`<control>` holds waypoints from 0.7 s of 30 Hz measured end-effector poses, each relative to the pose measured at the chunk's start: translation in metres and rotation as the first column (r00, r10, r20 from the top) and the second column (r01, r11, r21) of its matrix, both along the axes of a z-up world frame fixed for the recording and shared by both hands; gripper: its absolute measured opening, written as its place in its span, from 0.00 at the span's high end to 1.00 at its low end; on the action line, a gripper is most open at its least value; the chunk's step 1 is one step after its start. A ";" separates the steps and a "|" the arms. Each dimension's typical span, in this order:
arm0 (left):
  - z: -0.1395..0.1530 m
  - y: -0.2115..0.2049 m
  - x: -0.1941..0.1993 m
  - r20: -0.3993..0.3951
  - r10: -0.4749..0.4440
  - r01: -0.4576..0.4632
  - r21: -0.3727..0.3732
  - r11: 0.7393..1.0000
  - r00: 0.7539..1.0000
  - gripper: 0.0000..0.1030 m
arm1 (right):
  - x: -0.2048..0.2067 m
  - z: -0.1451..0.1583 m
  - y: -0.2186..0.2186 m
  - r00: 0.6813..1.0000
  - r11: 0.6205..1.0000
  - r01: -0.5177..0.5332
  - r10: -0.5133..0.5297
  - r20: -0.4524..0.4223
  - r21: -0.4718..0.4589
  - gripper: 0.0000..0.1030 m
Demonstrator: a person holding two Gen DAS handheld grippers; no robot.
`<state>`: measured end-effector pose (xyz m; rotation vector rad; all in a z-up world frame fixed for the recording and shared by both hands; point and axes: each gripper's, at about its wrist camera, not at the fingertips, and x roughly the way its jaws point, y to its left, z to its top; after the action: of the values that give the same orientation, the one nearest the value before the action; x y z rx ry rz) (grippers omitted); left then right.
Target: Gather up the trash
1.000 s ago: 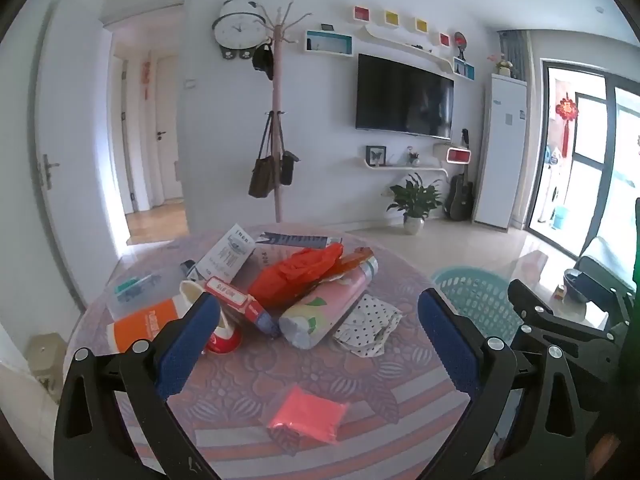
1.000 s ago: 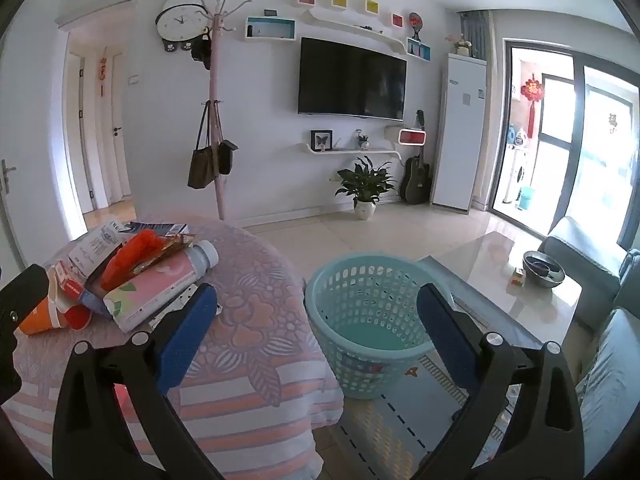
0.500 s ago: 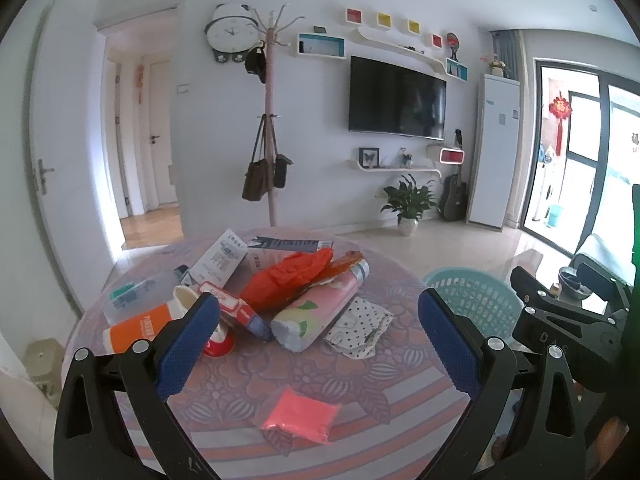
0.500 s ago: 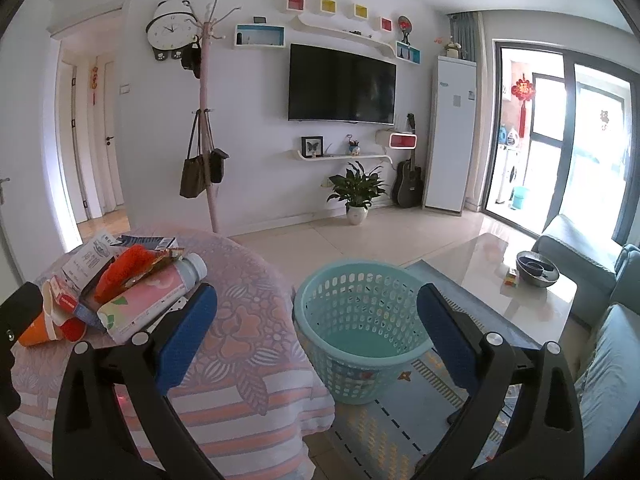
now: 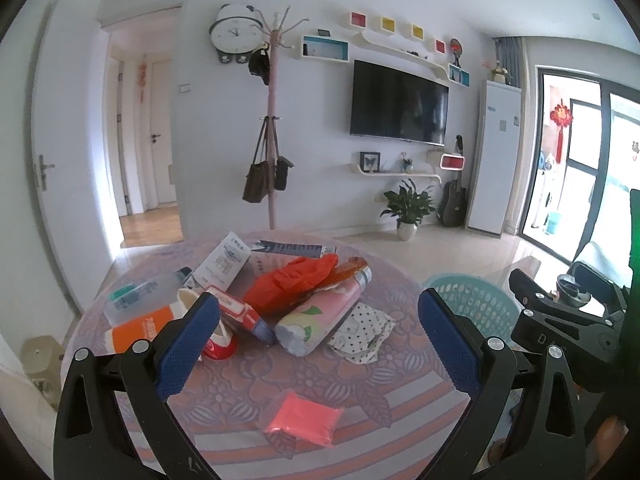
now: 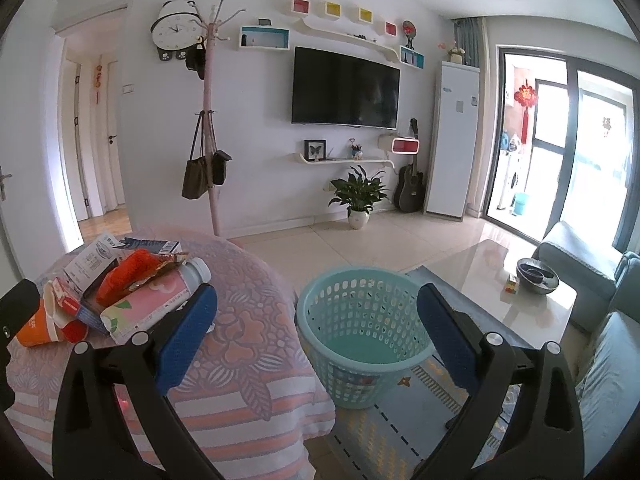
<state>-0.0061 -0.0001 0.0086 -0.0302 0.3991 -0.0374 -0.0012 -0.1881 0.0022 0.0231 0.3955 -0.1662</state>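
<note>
Two tools, left (image 5: 318,340) and right (image 6: 316,330), gaped empty; drawn back slightly from bench (image 5: 248,384); trash pile (image 5: 256,304) untouched, basket (image 6: 362,336) empty.

My finger pads (image 5: 188,344) blue, frames black. Tablecloth (image 5: 248,376) lilac floral lace over pink-white stripes. Laundry basket (image 6: 362,334) teal. Packet (image 5: 301,420) neon pink, plastic bag (image 5: 288,284) red, bottle (image 5: 320,312) pink floral, cup (image 5: 140,326) orange, pouch (image 5: 360,334) white polka-dot.

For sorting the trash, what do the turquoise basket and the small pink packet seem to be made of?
Turquoise perforated round basket: likely moulded plastic, with regular holes and a smooth matte rim. Small flat pink packet: seemingly thin clear plastic film, glossy at the edges; its contents cannot be told.
</note>
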 end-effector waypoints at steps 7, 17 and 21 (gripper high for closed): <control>0.003 0.007 0.002 0.008 0.003 -0.003 -0.010 1.000 1.000 0.07 | 0.003 0.006 0.005 1.000 1.000 -0.018 0.018 0.003 -0.005 0.07; 0.010 0.016 -0.003 0.023 0.014 -0.014 -0.026 1.000 1.000 0.07 | 0.002 0.012 0.014 0.999 0.999 -0.033 0.034 0.017 -0.015 0.07; 0.008 0.019 -0.005 0.017 0.016 -0.016 -0.035 0.999 1.000 0.07 | 0.001 0.011 0.015 0.999 0.999 -0.036 0.037 0.015 -0.016 0.07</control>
<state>-0.0110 0.0185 0.0170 -0.0676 0.3804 -0.0288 -0.0003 -0.1735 0.0134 0.0018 0.3794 -0.1329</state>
